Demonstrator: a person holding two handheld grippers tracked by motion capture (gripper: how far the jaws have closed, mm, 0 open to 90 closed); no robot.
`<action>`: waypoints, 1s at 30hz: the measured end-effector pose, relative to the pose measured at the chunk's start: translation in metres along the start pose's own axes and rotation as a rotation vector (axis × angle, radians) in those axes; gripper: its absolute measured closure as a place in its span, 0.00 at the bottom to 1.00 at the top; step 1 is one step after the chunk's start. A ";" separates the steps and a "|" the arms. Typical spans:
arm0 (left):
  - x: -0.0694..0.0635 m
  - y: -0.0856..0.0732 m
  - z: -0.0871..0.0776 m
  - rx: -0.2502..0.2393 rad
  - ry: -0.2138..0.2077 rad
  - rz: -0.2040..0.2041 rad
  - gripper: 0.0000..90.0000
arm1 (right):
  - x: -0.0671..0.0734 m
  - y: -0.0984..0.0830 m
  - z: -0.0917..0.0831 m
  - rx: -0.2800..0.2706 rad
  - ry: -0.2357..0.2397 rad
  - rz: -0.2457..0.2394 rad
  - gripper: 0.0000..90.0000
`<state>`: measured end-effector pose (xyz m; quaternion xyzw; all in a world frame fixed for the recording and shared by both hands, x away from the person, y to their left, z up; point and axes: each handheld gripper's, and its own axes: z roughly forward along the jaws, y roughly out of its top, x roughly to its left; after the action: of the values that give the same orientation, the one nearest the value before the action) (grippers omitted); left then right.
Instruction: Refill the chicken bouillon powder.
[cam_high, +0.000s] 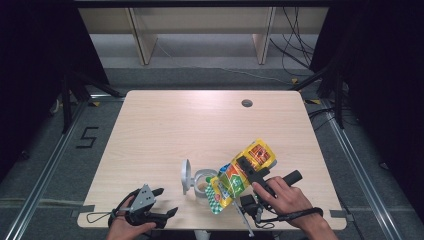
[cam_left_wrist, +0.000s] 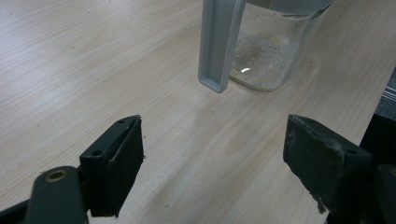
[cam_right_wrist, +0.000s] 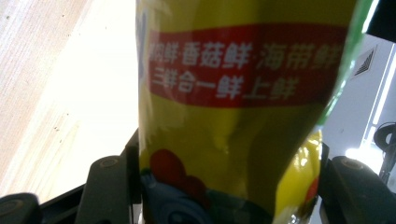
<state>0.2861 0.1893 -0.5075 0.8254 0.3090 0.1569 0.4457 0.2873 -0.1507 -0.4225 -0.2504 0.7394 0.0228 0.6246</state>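
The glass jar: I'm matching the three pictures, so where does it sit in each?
High view: the glass jar stands near the table's front edge, its grey lid flipped open at its left, under the tilted yellow bag.
Left gripper view: top middle, beyond the open left tool.
Right gripper view: not in it.
Shared landmark: the wooden table.

Both grippers are black. The left gripper (cam_high: 167, 212) carries a grey three-cornered plate (cam_high: 144, 196) on top, and a thin black cable (cam_high: 100, 217) loops from it. Its jaws are blocky, with flat dark pads (cam_left_wrist: 126, 154) and small screw holes. The right gripper (cam_high: 241, 163) has a long black handle (cam_high: 290, 177) and a black cable (cam_high: 295, 216). The forearms are bare, without sleeves.
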 end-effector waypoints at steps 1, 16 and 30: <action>0.000 0.000 0.000 0.000 0.000 0.000 0.22 | 0.000 0.000 0.000 0.000 0.003 0.007 0.47; -0.002 0.000 0.001 -0.004 -0.006 -0.030 0.22 | -0.003 0.004 0.008 -0.020 0.007 -0.023 0.47; -0.001 0.000 0.000 -0.003 -0.006 -0.007 0.22 | -0.005 0.005 0.011 -0.025 0.014 -0.043 0.47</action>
<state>0.2853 0.1883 -0.5077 0.8242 0.3104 0.1534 0.4482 0.2962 -0.1408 -0.4212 -0.2743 0.7378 0.0167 0.6166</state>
